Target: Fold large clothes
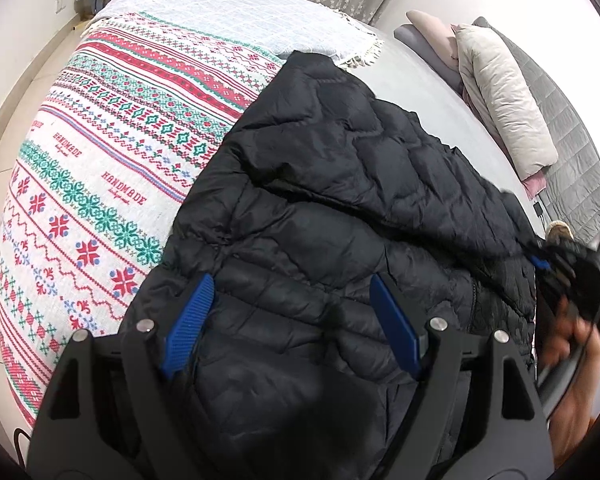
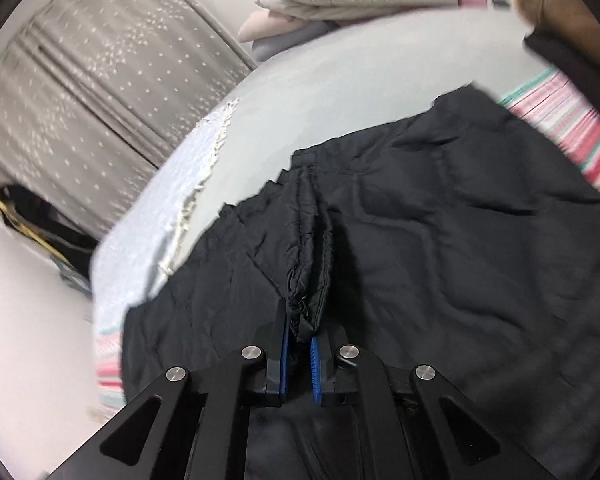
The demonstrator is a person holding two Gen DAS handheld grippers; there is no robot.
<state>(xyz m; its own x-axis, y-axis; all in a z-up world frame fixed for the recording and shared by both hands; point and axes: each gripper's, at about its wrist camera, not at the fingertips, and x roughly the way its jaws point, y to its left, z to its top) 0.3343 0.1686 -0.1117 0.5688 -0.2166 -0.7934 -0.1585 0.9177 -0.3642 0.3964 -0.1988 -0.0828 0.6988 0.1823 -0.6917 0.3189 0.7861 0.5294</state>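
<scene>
A black quilted puffer jacket (image 1: 340, 208) lies on the bed, partly folded over itself. My left gripper (image 1: 290, 292) is open, its blue pads spread just above the jacket's near part, holding nothing. My right gripper (image 2: 300, 336) is shut on a bunched edge of the jacket (image 2: 440, 240) and lifts that fold. The right gripper also shows in the left wrist view (image 1: 572, 272), blurred, at the jacket's right edge with a hand on it.
The bed carries a red, green and white patterned blanket (image 1: 100, 184), a pale blue throw (image 1: 228, 12) and a grey sheet (image 2: 360, 84). Stacked pillows (image 1: 500, 100) lie at the right. Grey starred curtains (image 2: 80, 80) hang behind.
</scene>
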